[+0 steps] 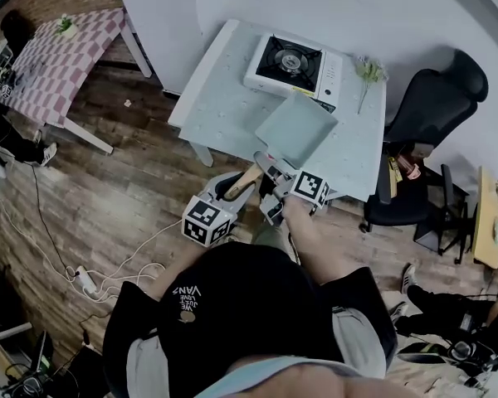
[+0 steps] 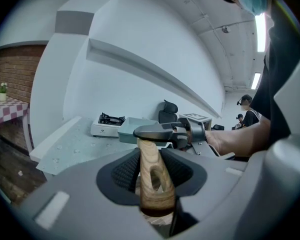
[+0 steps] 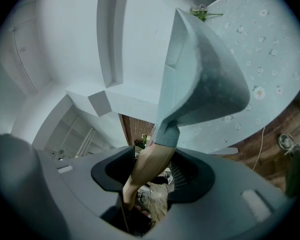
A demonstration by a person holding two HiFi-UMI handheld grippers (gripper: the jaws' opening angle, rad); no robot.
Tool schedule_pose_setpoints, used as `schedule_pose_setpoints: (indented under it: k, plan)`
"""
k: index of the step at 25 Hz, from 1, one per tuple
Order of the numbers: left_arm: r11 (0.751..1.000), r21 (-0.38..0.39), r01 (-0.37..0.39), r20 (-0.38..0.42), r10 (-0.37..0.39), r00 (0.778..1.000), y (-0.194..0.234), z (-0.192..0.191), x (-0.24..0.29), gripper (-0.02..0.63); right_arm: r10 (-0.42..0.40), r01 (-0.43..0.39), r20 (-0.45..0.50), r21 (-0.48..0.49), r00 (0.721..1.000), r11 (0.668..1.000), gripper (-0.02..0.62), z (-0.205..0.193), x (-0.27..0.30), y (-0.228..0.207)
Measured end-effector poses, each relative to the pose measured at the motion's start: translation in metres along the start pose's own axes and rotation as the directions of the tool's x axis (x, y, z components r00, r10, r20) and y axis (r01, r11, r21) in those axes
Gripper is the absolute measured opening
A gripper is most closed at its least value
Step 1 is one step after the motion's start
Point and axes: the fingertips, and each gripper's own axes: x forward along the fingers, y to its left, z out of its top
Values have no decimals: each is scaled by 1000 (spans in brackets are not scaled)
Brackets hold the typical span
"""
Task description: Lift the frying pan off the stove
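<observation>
Your left gripper (image 2: 151, 176) clamps the light wooden handle (image 2: 150, 156) between its fingers. Your right gripper (image 3: 152, 179) stands wide around it, seemingly not pressing. The pale green square frying pan (image 3: 200, 79) hangs beyond both fingertips, off the white gas stove (image 1: 292, 63) ahead.

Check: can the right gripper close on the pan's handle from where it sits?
Probably yes. The wooden handle runs between the open jaws of the right gripper, with nothing else in the gap; the left gripper clamps it nearer the end.
</observation>
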Motion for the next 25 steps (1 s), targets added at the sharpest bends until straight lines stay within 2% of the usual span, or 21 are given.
schedule_pose_setpoints:
  k: [7,12,21,25]
  plan:
    - [999,23,39,-1,-39,999,-13,-10,-18,132,-4,4,41,8,999,1000,212,-20,-16,2]
    - [997,32,65,-3,-65,998,-22,-15,-27,132,-43,42,65,20,997,999,212,-32,-29,0]
    - [990,58,125,-23,-124,992,-43,-23,-38,132,-29,23,128,49,991,999,215,-45,-52,0]
    - [985,81,150,-20,-149,989,-54,-23,-35,132,-95,85,148,74,984,994,215,-46,-71,-5]
